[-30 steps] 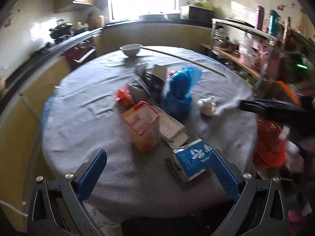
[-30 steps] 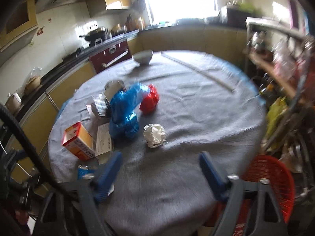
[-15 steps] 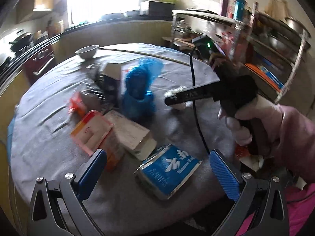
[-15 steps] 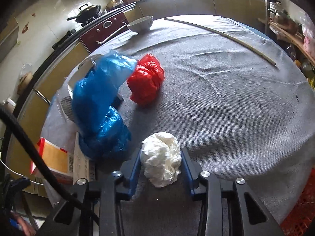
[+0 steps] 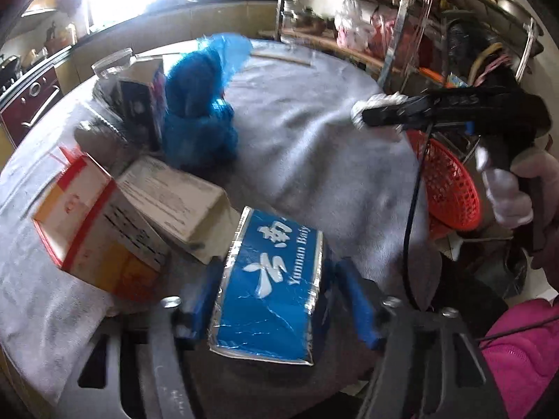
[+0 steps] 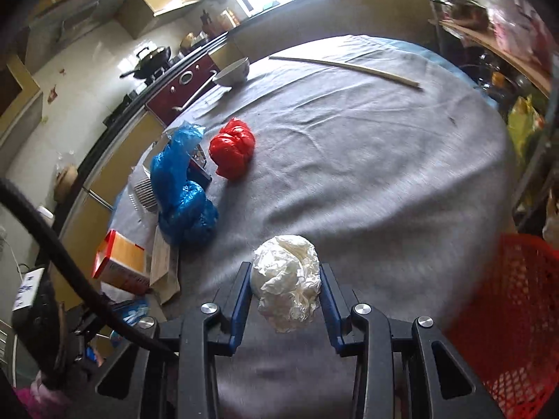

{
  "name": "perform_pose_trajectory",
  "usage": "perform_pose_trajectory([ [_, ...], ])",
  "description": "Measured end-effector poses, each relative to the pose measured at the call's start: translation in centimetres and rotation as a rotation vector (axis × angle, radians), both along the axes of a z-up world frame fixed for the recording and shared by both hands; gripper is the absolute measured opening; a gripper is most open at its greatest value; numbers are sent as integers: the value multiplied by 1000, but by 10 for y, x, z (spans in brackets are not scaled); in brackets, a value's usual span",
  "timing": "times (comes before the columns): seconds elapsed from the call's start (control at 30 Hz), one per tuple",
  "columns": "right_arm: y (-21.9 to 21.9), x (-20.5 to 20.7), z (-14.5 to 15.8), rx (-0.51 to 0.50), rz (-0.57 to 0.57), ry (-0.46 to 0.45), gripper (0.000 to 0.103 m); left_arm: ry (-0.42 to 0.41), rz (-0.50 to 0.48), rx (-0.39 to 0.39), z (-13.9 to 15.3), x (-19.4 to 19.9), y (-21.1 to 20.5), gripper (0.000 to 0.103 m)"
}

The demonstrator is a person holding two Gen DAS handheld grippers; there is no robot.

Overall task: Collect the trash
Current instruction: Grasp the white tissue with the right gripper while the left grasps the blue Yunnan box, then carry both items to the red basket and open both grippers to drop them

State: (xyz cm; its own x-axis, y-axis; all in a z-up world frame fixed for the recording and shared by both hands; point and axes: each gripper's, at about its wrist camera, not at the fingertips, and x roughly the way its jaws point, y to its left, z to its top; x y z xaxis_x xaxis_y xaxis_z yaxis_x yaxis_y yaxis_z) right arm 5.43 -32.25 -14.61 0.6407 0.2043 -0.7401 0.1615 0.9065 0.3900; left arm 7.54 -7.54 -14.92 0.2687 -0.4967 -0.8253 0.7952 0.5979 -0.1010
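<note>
A blue foil-edged carton (image 5: 272, 279) lies at the near edge of the grey-clothed round table (image 6: 367, 157). My left gripper (image 5: 276, 300) straddles it and its jaws are closing; a small gap still shows at the right pad. My right gripper (image 6: 285, 296) is shut on a crumpled white wad (image 6: 286, 279), lifted over the table's near right edge. The wad (image 5: 360, 108) also shows in the left wrist view, next to a red mesh basket (image 6: 510, 314).
On the table lie a blue plastic bag (image 6: 181, 206), a red bag (image 6: 232, 152), an orange box (image 5: 94, 230) and a white box (image 5: 174, 202). A bowl (image 6: 232, 71) and a long stick (image 6: 344, 68) sit at the far side. Cluttered shelves stand on the right.
My left gripper came down over the blue carton and its jaws narrowed around it. My right gripper shut on the white wad and carried it toward the table's right edge by the red basket.
</note>
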Motion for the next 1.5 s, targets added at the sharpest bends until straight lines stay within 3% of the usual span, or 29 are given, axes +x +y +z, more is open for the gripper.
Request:
perform_pose_trajectory([
  [0.2,-10,-31,1,-15,-34,-24,40,12,19,18,-6,-5,-1,64],
  [0.27,-14,-40,0,-26,-45,-31,40,20,24,3,-5,-4,-4,49],
  [0.33,-20,-50,-1,-31,-66,-38,40,4,26,16,-4,-8,-14,45],
  [0.53,-54,-84,3,-21,-164,-86,40,-61,-34,25,16,-10,-50,44],
  [0.8,-112,-151,-5,-46,-338,-52,40,-47,-257,-12,39,-26,-169,45],
  [0.93,-125,-175,-15,-54,-383,-17,40,-47,-342,17,29,-43,-222,46],
  [1.07,-136,-186,-25,-11,-429,7,45,-19,-365,61,13,-45,-260,62],
  [1.3,-145,-184,-22,3,-467,-21,55,-25,-299,43,23,-37,-245,66],
  [1.5,-132,-162,-8,-23,-432,-47,55,-105,-204,82,35,-36,-186,68],
])
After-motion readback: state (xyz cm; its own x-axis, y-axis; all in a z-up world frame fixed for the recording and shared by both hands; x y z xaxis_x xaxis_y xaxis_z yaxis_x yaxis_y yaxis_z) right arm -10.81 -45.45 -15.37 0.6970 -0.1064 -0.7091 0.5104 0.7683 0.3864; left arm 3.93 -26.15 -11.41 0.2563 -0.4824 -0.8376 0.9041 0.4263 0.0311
